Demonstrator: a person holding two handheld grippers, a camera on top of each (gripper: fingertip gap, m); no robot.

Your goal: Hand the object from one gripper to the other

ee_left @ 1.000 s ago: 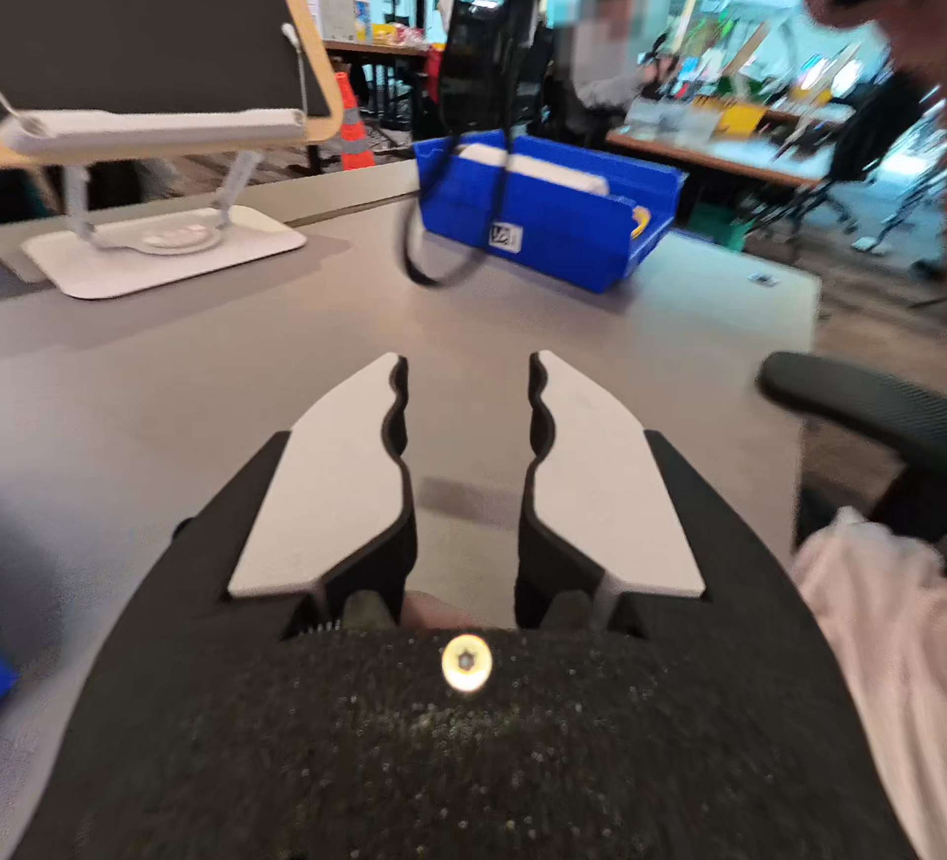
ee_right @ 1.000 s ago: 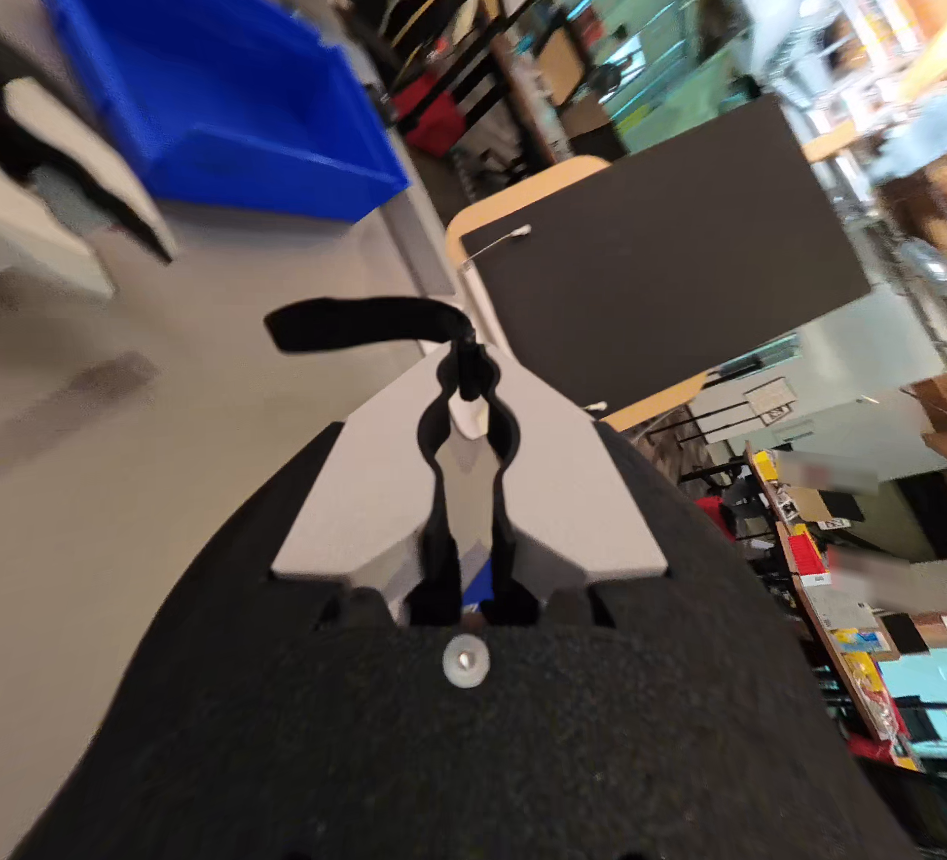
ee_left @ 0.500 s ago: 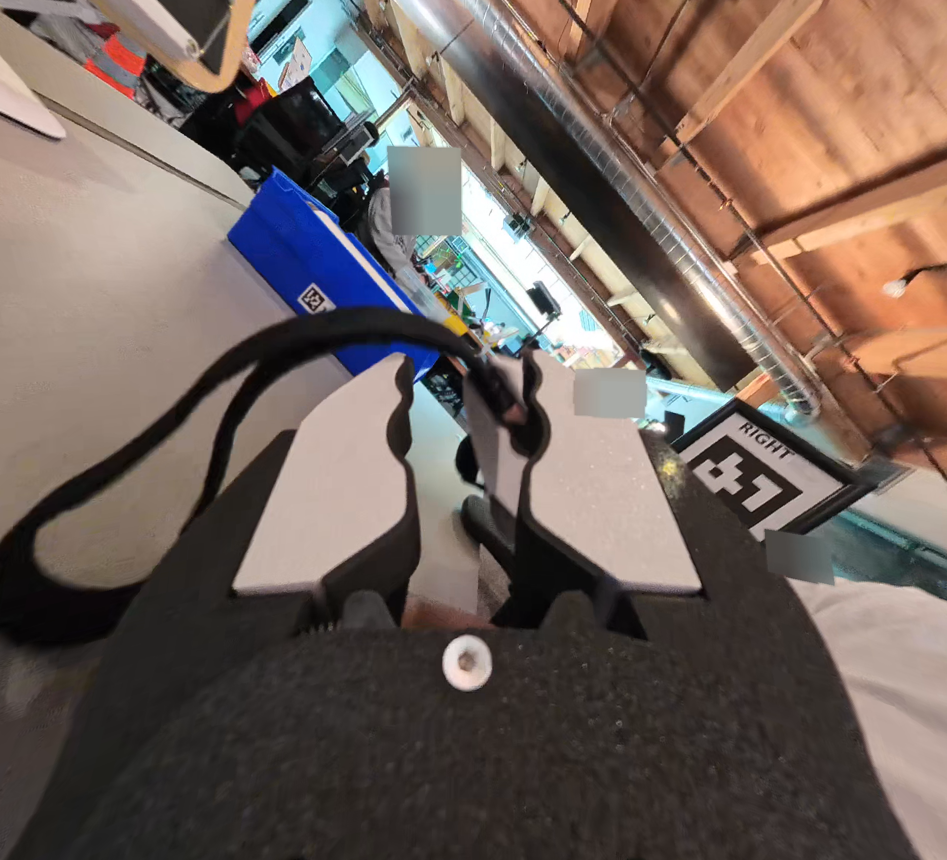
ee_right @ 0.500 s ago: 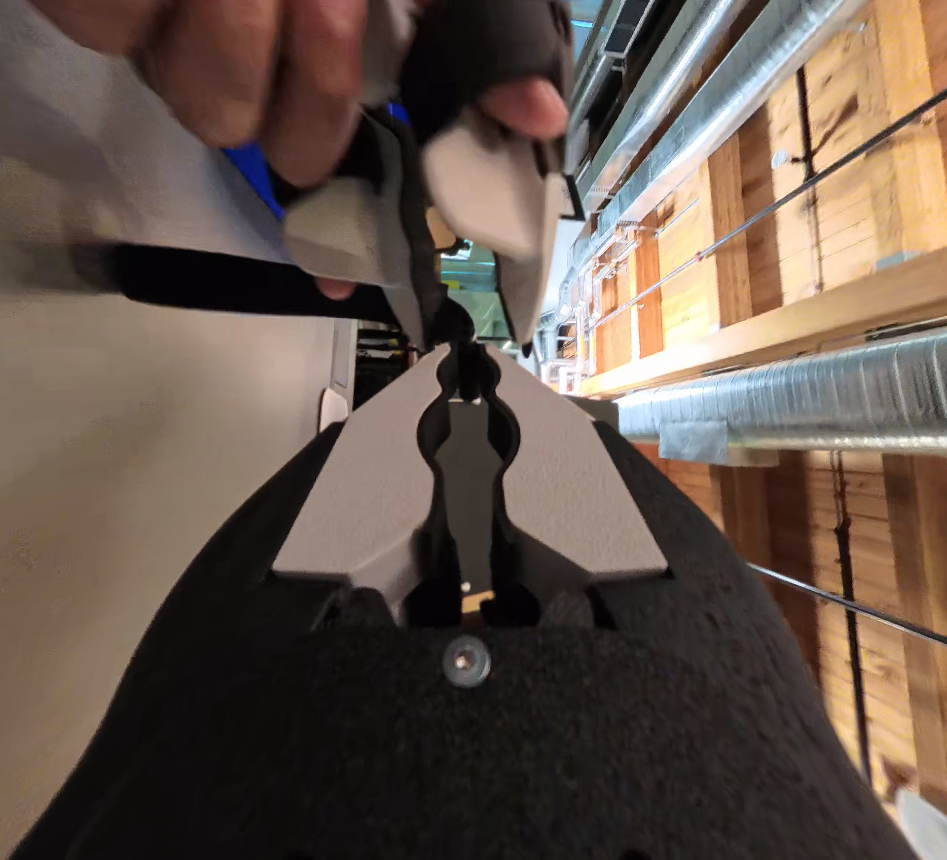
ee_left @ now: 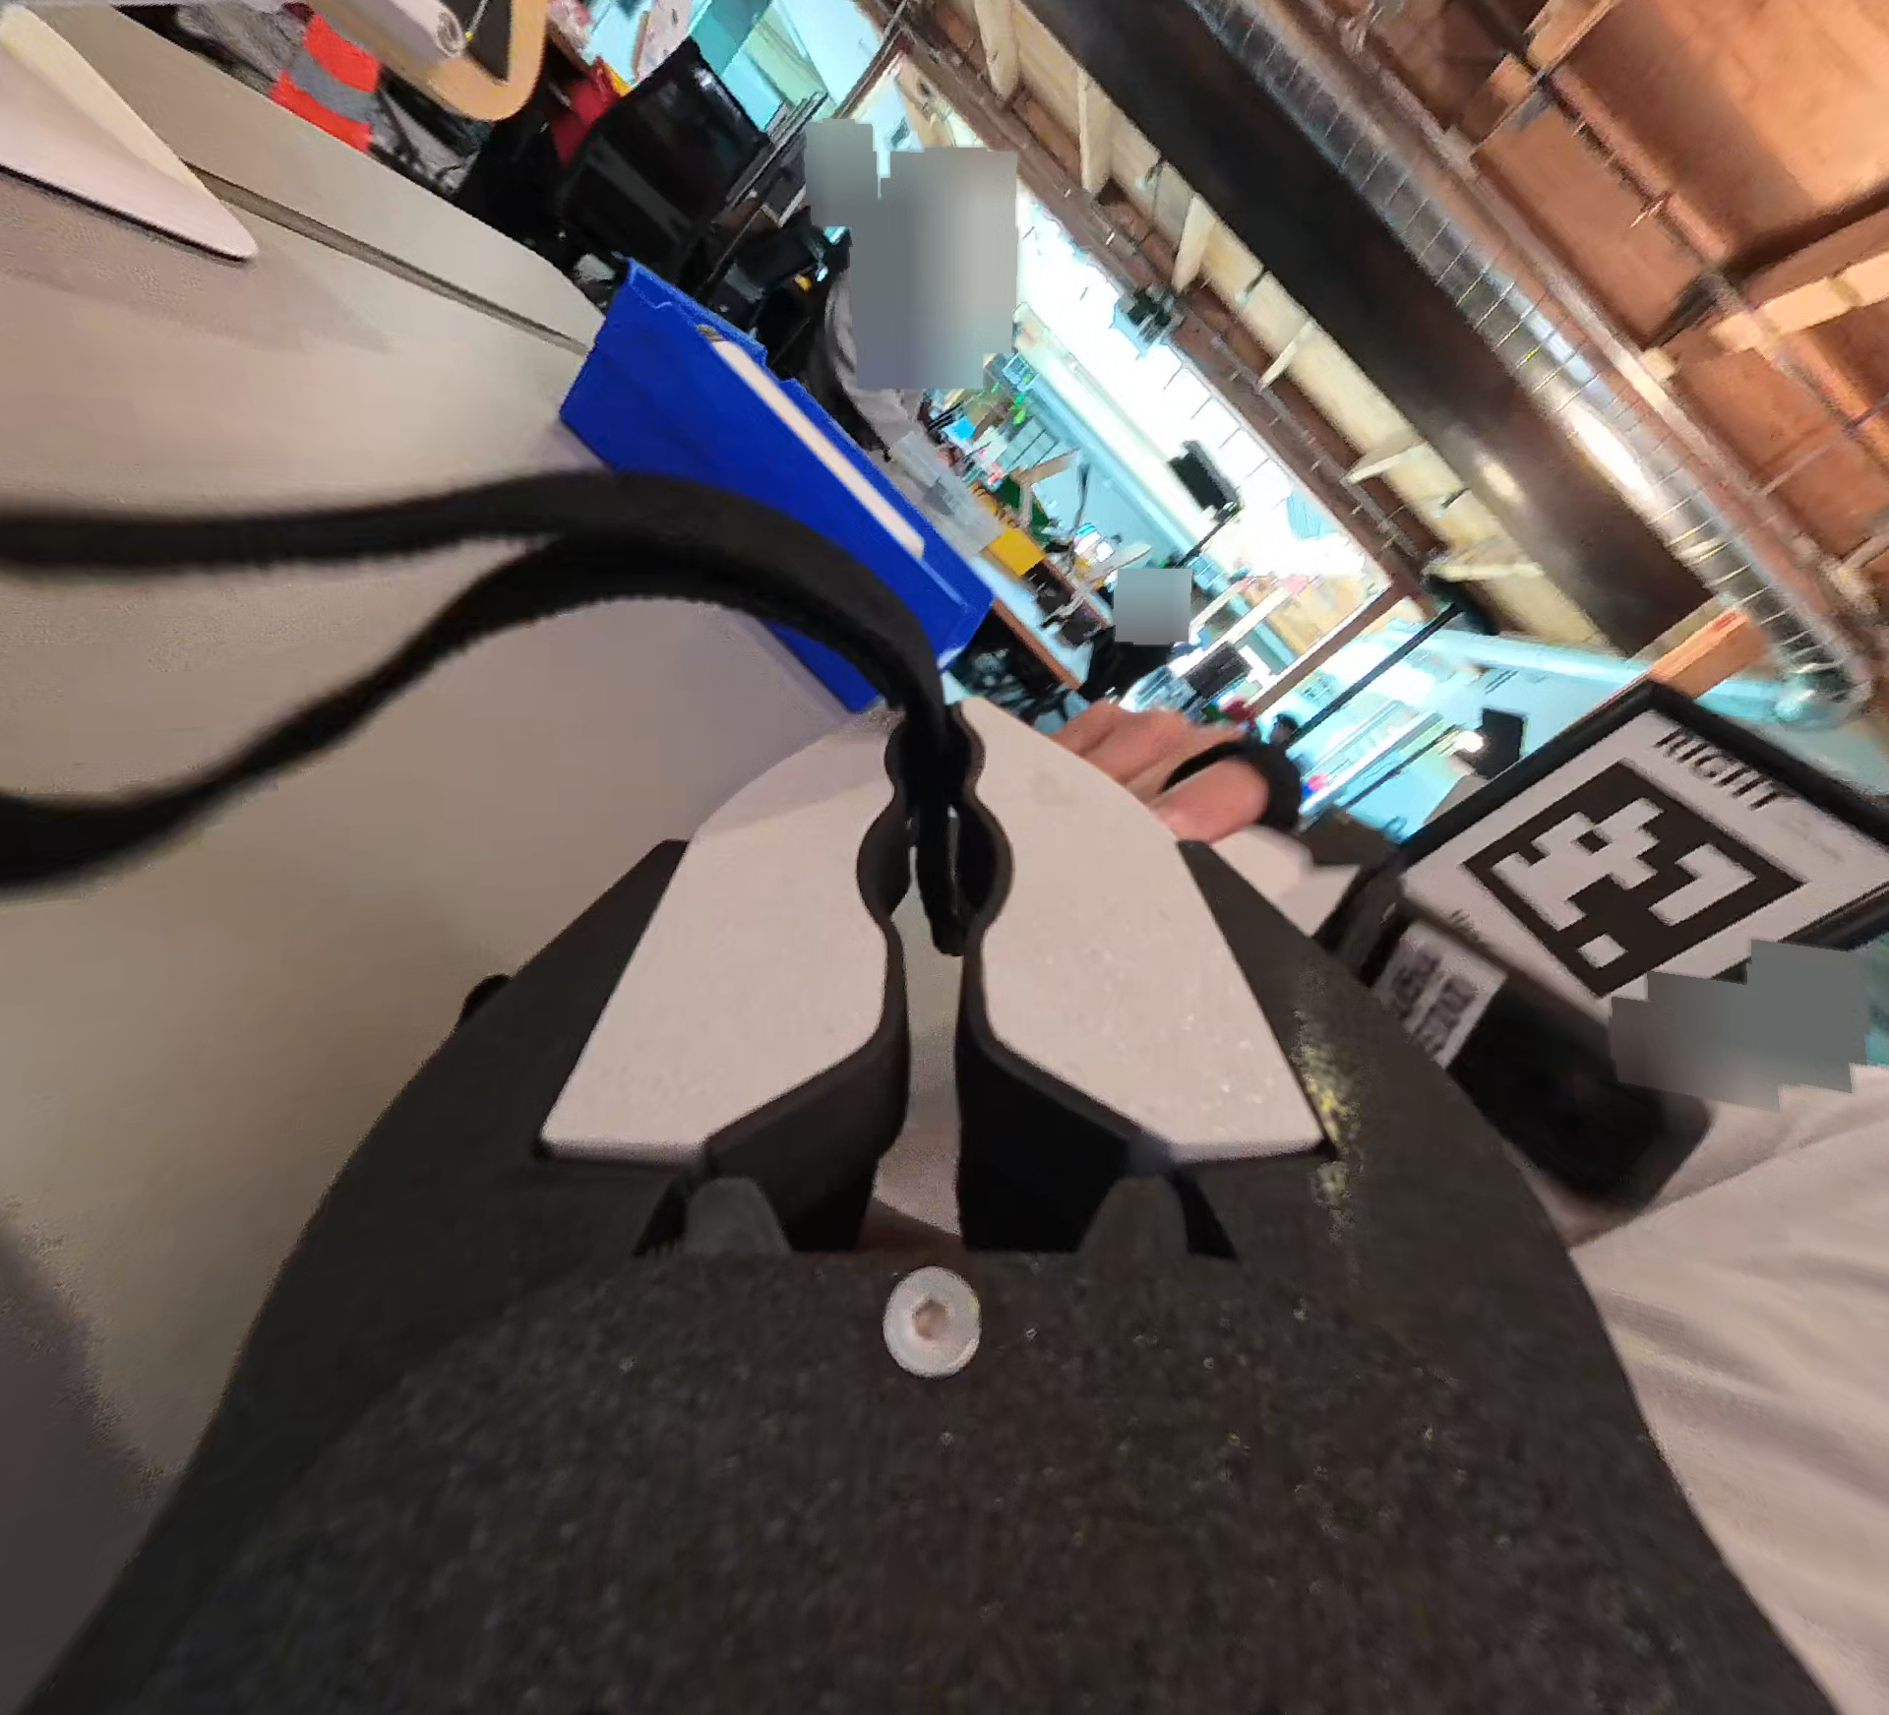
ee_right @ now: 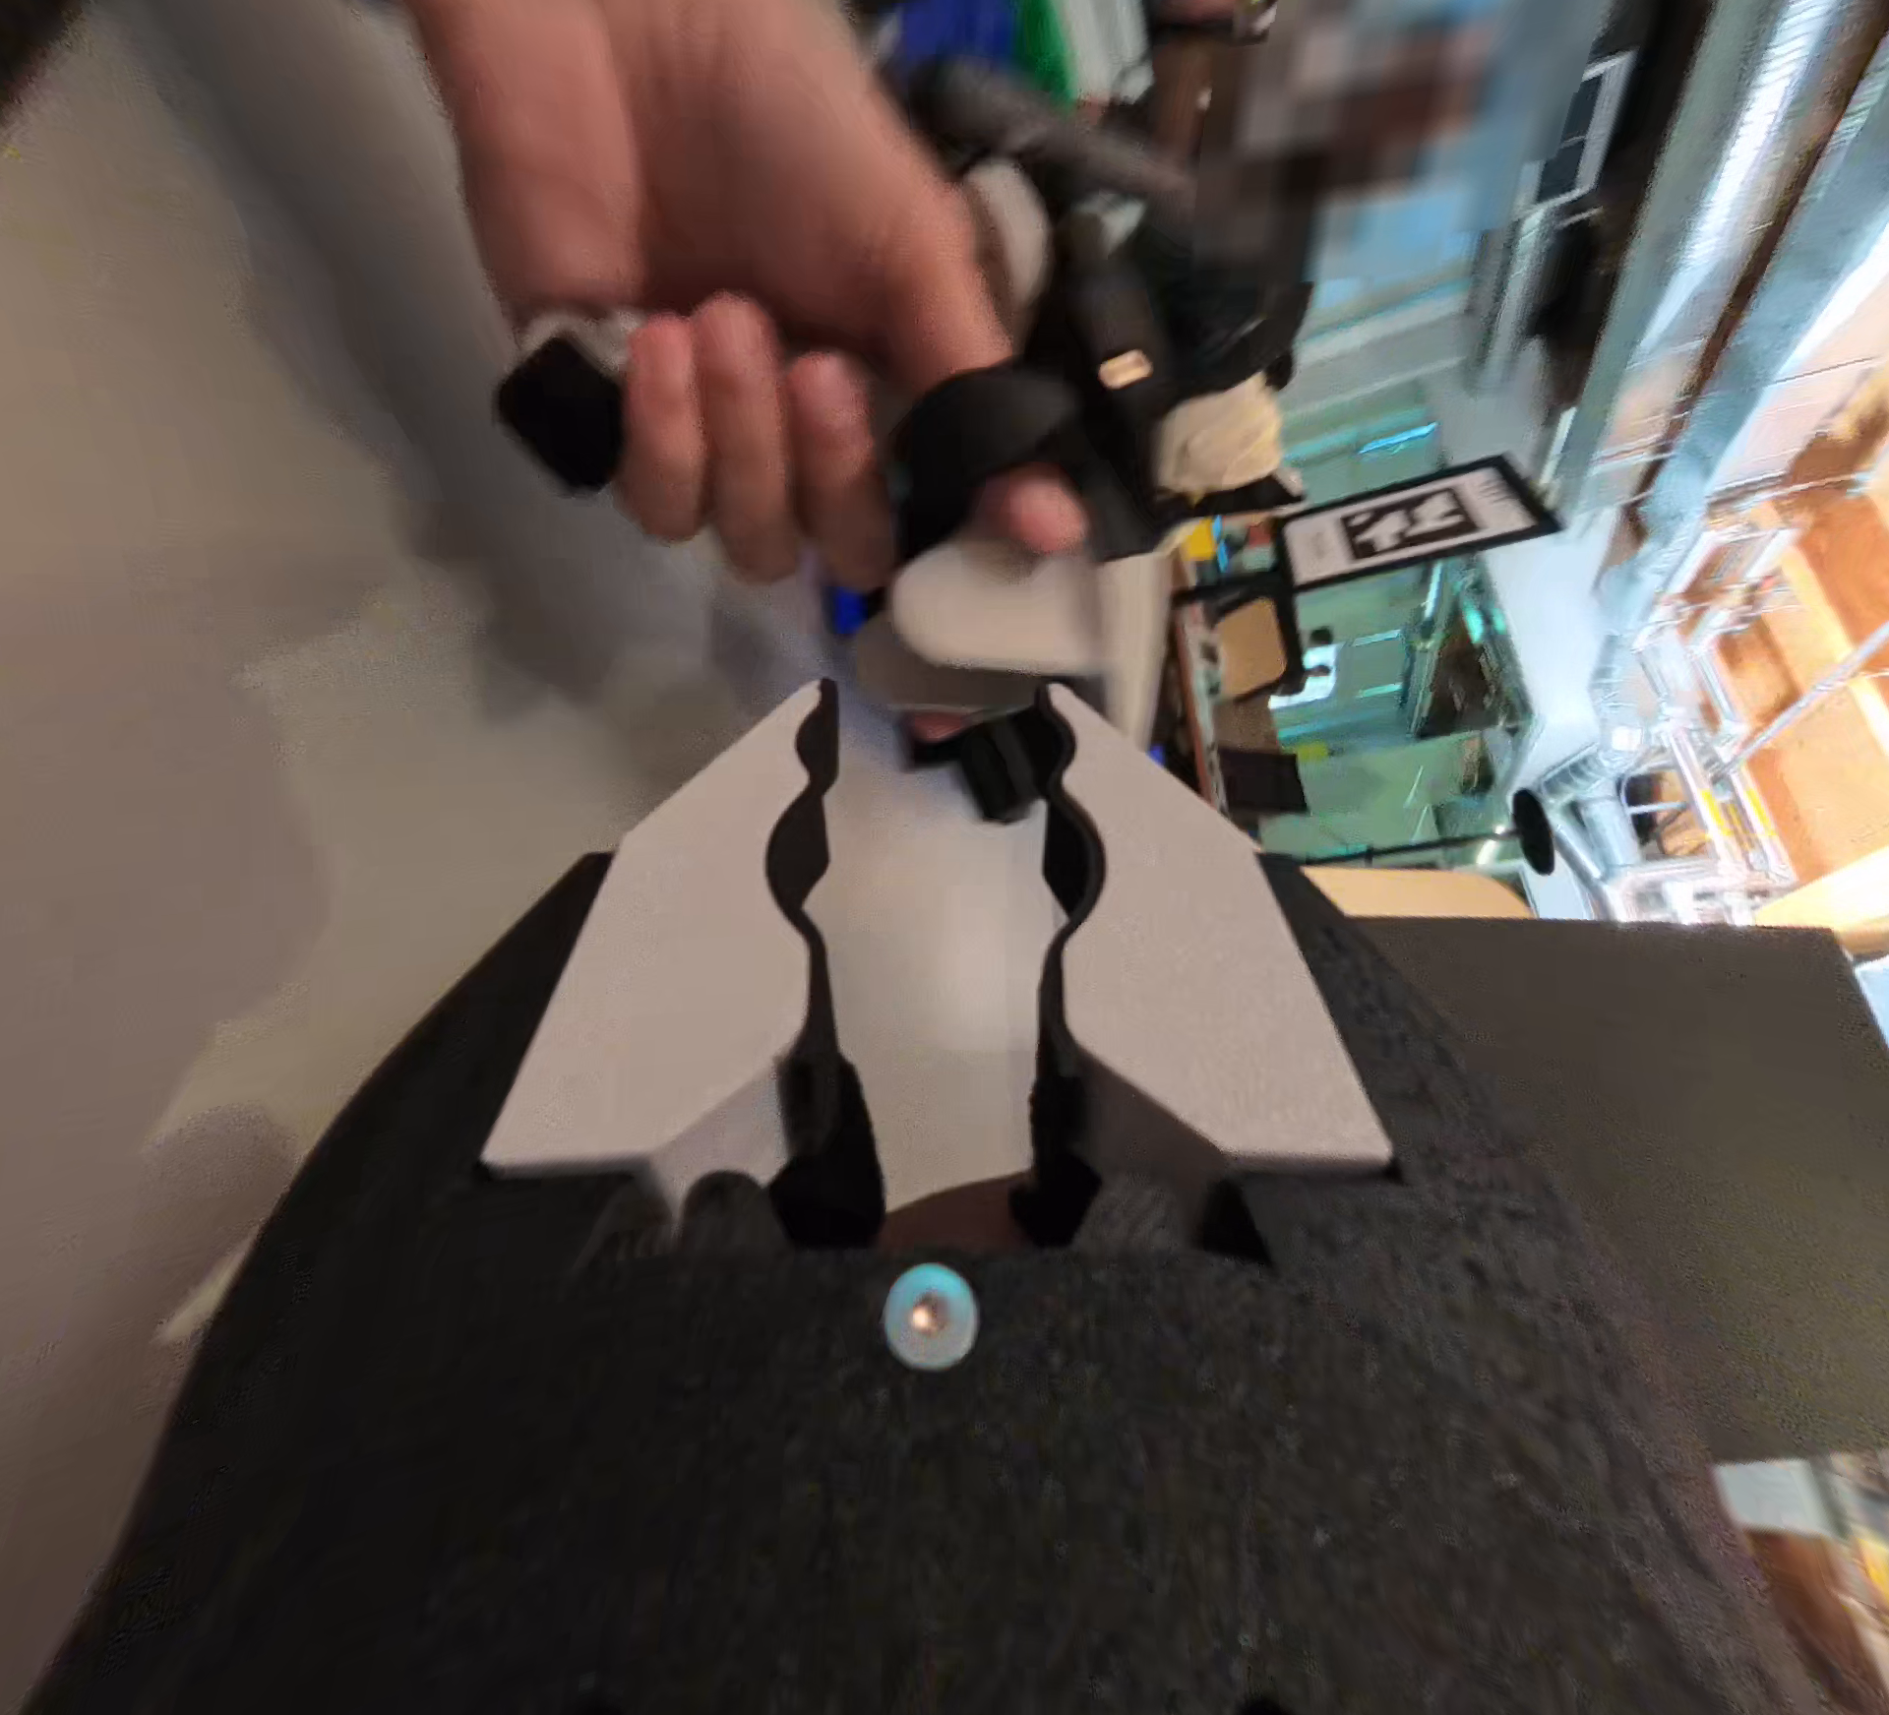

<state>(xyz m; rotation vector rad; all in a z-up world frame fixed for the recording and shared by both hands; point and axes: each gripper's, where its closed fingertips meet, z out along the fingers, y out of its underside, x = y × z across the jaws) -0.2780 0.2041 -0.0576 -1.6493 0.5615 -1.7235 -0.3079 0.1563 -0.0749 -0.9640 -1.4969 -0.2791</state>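
Since half a second before, the black strap [ee_left: 935, 807] had passed into the clamped left hand-held gripper [ee_left: 932, 751] above the desk [ee_left: 256, 398], the right hand-held gripper [ee_right: 935, 725] had sprung open and empty, so the handover looked complete and withdrawal came next

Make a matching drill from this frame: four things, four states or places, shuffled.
Things:
1. left tool
2. right tool
3. strap
4. bin

States or places:
A. blue, on the table
B. open, empty
C. black, looped, pinched at one end
D. shut on the strap

Pairs: 1-D, 2-B, 3-C, 4-A
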